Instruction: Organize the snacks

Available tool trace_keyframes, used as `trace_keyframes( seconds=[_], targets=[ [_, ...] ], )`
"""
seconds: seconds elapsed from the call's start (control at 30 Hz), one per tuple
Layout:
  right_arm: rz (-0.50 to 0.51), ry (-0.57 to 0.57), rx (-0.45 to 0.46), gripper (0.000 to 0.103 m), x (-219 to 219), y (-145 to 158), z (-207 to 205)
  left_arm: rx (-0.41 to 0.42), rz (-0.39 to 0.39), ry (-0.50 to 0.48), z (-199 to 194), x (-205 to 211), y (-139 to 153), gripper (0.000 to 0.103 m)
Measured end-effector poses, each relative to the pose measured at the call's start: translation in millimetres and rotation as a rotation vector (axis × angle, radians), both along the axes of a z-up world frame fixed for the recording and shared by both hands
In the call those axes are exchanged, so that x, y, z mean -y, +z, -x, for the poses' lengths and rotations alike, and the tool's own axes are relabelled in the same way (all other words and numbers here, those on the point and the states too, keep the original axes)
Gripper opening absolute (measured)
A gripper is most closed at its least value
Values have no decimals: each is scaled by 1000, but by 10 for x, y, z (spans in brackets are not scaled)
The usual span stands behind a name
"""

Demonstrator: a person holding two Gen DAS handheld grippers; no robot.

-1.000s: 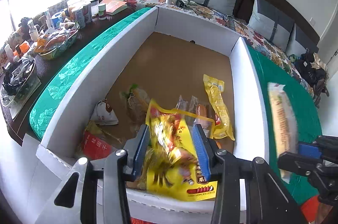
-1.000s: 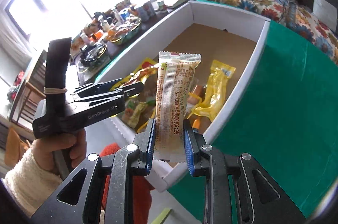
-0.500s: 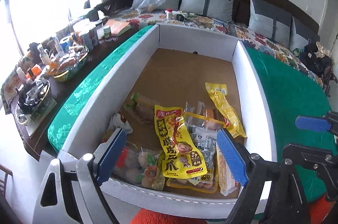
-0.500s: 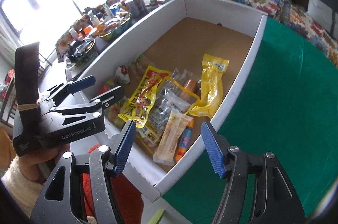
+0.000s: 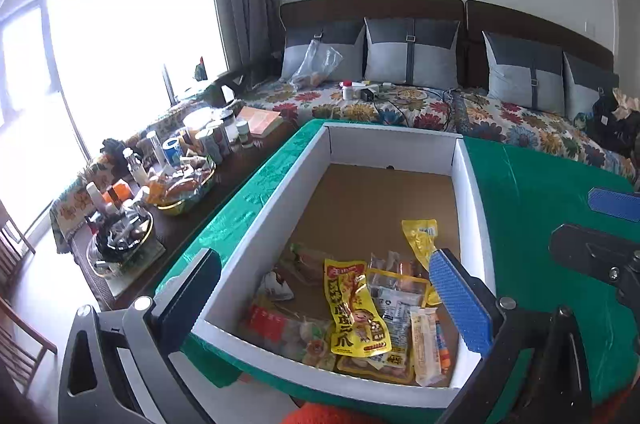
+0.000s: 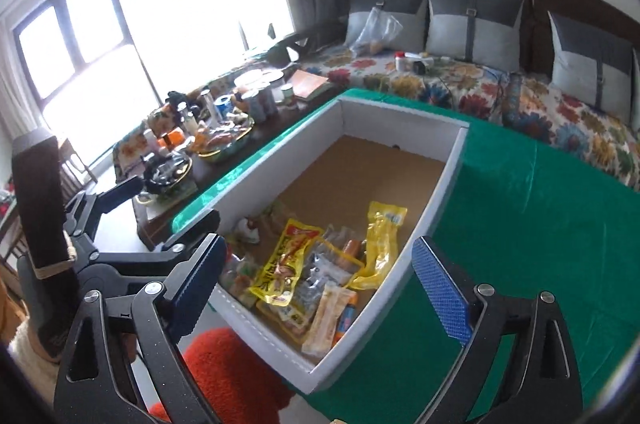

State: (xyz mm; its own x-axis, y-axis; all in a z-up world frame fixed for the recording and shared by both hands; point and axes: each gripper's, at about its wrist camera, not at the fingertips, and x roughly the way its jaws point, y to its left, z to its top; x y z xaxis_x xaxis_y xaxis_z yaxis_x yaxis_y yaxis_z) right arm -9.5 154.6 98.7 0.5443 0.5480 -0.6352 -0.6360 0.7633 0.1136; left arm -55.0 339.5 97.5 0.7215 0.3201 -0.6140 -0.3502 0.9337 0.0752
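Both claws hang released and empty above the near end of the white box (image 5: 260, 207). The left claw (image 5: 332, 298) has the snacks (image 5: 360, 316) heaped between its fingers; the right claw (image 6: 320, 284) sees them ahead too. Only the right wrist view shows the left claw (image 6: 100, 207) whole. The left view catches just an edge of the right claw (image 5: 600, 244). Packets under the yellow pouch (image 6: 286, 264) are hard to make out.
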Motion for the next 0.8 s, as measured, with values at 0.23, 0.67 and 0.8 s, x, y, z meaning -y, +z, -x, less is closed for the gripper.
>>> trace_keyframes(
  seconds=[0.23, 0.67, 0.8],
  targets=[
    [58, -33, -15, 96, 35, -82, 15, -33, 89, 107, 46, -280, -194, 103],
    [88, -97, -111, 96, -119, -245, -78, -161, 39, 69, -45, -211, -242, 103],
    [128, -85, -107, 96, -205, -270, -52, -176, 54, 72, -13, -262, -268, 103]
  ],
)
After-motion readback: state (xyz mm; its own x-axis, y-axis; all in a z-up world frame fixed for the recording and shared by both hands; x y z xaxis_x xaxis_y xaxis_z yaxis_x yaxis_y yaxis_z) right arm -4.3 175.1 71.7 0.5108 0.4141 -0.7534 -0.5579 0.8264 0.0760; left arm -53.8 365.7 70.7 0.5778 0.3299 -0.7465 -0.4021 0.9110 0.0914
